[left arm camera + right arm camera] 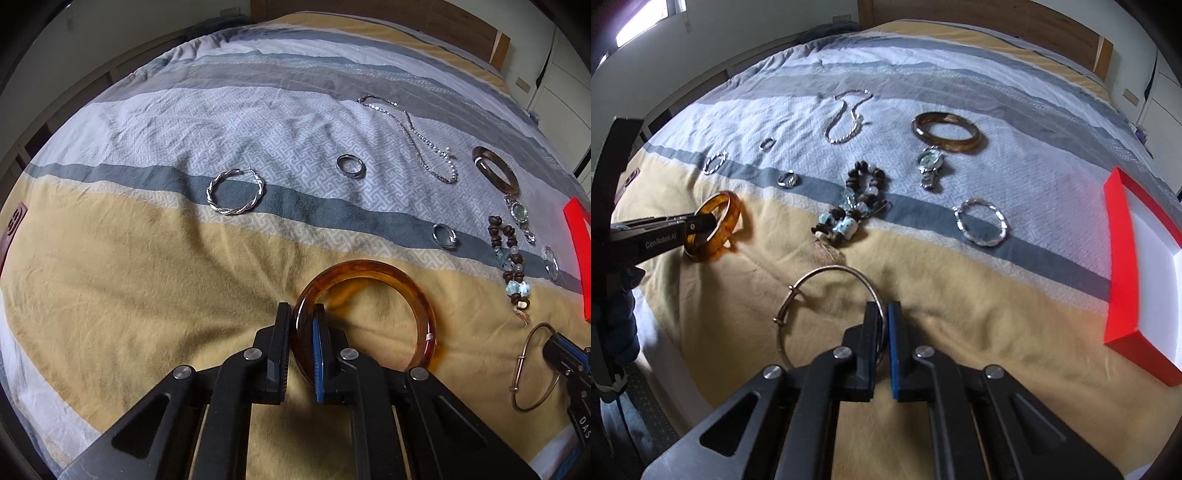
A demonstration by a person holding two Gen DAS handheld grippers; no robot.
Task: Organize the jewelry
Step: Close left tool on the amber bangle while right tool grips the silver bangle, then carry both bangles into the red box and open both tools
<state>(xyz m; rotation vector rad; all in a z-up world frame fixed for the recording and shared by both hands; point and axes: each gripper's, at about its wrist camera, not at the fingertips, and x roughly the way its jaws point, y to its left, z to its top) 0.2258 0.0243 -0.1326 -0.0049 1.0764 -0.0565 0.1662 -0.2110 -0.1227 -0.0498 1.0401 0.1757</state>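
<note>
The left gripper (303, 314) is clamped on the near-left rim of the amber bangle (369, 273), one finger outside the ring and one inside it. The bangle lies on the yellow band of the bedspread (110, 277), its open circle spreading away from the fingers and to the right. In the right wrist view it looks tipped up on its edge, though the fisheye bend makes that hard to be sure of.

The right gripper (883, 314) is pinched on the thin wire bracelet (798, 295), holding its near-right arc. The rest of the loop lies out to the left and ahead on the same yellow band.

The red box (1123, 258) with its white lining stands to the right, at the edge of the right wrist view. The right hand is plainly the nearer one; the left must carry its bangle across past the wire bracelet to get there, so the right load probably goes in first.

Beyond lie the bead bracelet (864, 192), the watch (929, 168), a brown bangle (945, 131), a chain (846, 118), two twisted silver hoops (980, 221) (236, 192) and two rings (351, 166) (445, 236).

The far side of the box is cut off, so how much room it has cannot be told. Each gripper hides the part of the rim that it grips.
</note>
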